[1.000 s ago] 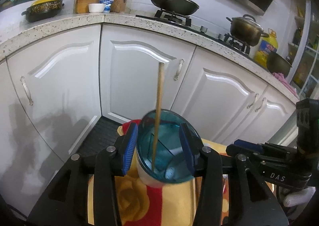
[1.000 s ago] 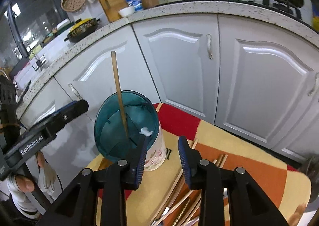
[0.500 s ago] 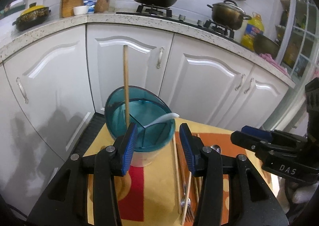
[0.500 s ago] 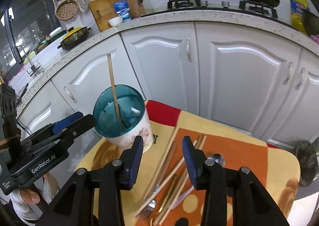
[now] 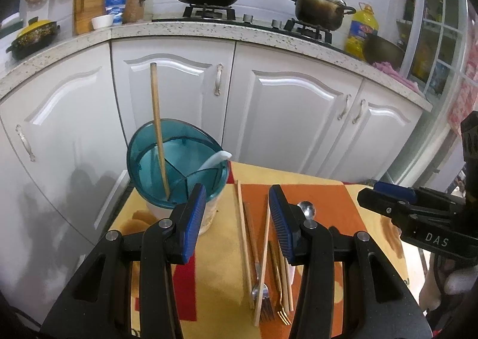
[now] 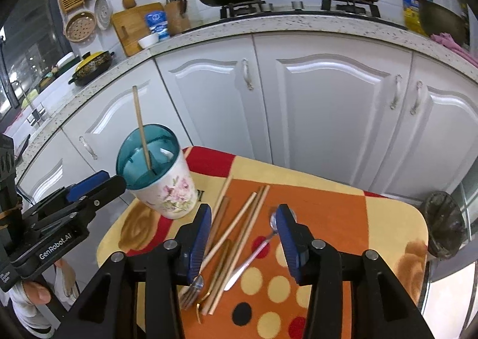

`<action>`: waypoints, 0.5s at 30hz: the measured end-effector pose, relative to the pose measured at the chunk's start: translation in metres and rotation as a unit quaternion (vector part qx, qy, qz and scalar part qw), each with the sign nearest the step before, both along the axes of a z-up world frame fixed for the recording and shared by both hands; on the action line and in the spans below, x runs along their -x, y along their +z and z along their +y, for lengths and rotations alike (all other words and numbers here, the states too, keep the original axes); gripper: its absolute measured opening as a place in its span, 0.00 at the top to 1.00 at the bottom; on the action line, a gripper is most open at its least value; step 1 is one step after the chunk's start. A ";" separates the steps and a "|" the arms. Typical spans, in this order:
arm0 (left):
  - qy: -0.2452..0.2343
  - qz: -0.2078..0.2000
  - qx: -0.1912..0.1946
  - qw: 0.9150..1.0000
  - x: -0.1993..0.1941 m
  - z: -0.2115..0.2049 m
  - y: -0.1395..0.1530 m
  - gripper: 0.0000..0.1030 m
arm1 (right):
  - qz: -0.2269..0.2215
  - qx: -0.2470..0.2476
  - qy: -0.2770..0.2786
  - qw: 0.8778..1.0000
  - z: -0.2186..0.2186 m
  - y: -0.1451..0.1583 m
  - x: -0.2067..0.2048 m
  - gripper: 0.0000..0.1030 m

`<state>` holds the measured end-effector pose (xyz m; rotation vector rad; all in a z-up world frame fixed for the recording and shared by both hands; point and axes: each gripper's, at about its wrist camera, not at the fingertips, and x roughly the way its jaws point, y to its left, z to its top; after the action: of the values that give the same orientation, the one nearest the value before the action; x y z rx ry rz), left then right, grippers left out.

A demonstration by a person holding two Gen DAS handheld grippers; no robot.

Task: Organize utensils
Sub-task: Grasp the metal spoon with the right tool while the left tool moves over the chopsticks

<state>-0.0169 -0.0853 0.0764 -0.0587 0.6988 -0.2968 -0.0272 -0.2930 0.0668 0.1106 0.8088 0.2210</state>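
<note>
A floral white holder with a teal divided insert (image 5: 176, 165) (image 6: 155, 171) stands at the mat's far left corner. One wooden chopstick (image 5: 158, 130) (image 6: 140, 127) stands upright in it, and a white spoon (image 5: 215, 159) leans on its rim. Loose chopsticks (image 5: 243, 234) (image 6: 239, 228), forks (image 5: 266, 306) (image 6: 191, 291) and a metal spoon (image 5: 307, 209) lie on the mat. My left gripper (image 5: 237, 219) hangs open above them, right of the holder. My right gripper (image 6: 243, 234) is open over the pile, its jaws opening, with nothing gripped.
The patterned mat (image 6: 373, 219) covers a small table whose edges drop off on every side. White cabinets (image 5: 283, 115) and a stone counter with a pan and a pot stand just behind. A dark round object (image 6: 445, 225) sits off the table's right edge.
Both grippers have drawn back from the holder and shifted right, over the loose utensils. The right jaws have widened. The holder no longer sits between the left fingers.
</note>
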 end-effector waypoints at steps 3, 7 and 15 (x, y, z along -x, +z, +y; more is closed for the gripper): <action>-0.006 0.007 0.004 1.000 -0.001 0.000 -0.004 0.58 | 0.007 0.004 -0.006 1.000 -0.006 -0.005 0.002 0.58; -0.011 0.028 0.018 0.999 -0.004 0.005 -0.012 0.58 | 0.025 0.009 -0.013 1.000 -0.014 -0.017 0.002 0.58; -0.038 0.075 0.018 0.996 -0.009 0.002 -0.043 0.58 | 0.073 -0.004 -0.014 0.997 -0.025 -0.056 -0.009 0.58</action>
<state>-0.0082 -0.0829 0.0337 -0.0904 0.8458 -0.3810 -0.0183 -0.3176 0.0108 0.1465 0.9521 0.1905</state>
